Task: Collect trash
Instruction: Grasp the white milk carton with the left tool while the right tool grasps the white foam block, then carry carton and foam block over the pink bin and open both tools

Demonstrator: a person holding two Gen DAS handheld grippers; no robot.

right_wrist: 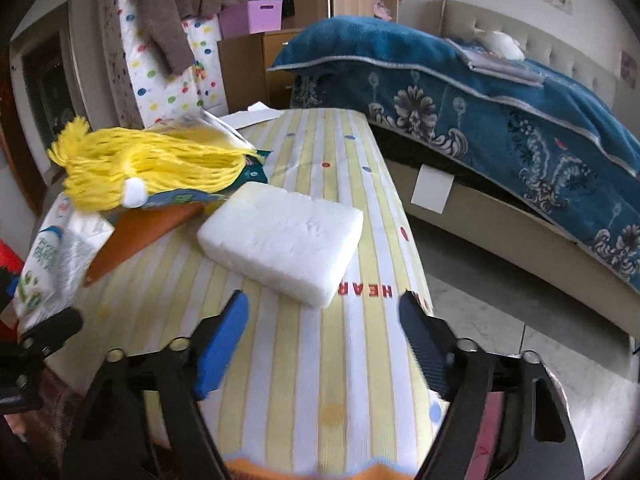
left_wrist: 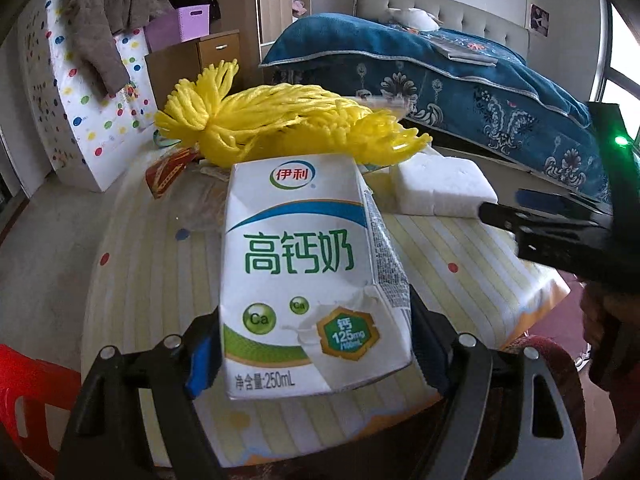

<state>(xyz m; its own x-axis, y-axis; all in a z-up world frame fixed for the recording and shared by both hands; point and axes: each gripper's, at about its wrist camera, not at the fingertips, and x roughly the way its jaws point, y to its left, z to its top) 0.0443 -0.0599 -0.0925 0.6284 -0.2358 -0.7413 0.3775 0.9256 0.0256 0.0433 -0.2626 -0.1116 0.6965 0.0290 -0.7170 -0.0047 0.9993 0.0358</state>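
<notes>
Left gripper (left_wrist: 316, 348) clamped on a white milk carton (left_wrist: 308, 276), jaws pressed against both its lower sides, carton upright and raised just above the striped counter (left_wrist: 460, 248). Behind the carton, a yellow foam net (left_wrist: 280, 120) heaped on wrappers, with a red packet (left_wrist: 166, 174) poking out at the left. White foam block (right_wrist: 280, 242) lying flat on the counter, near the net, just ahead of the right gripper (right_wrist: 324, 344). Right jaws spread wide, nothing between them, hovering over the stripes. Beyond the counter, a bed (right_wrist: 500, 120) under a blue patterned blanket
</notes>
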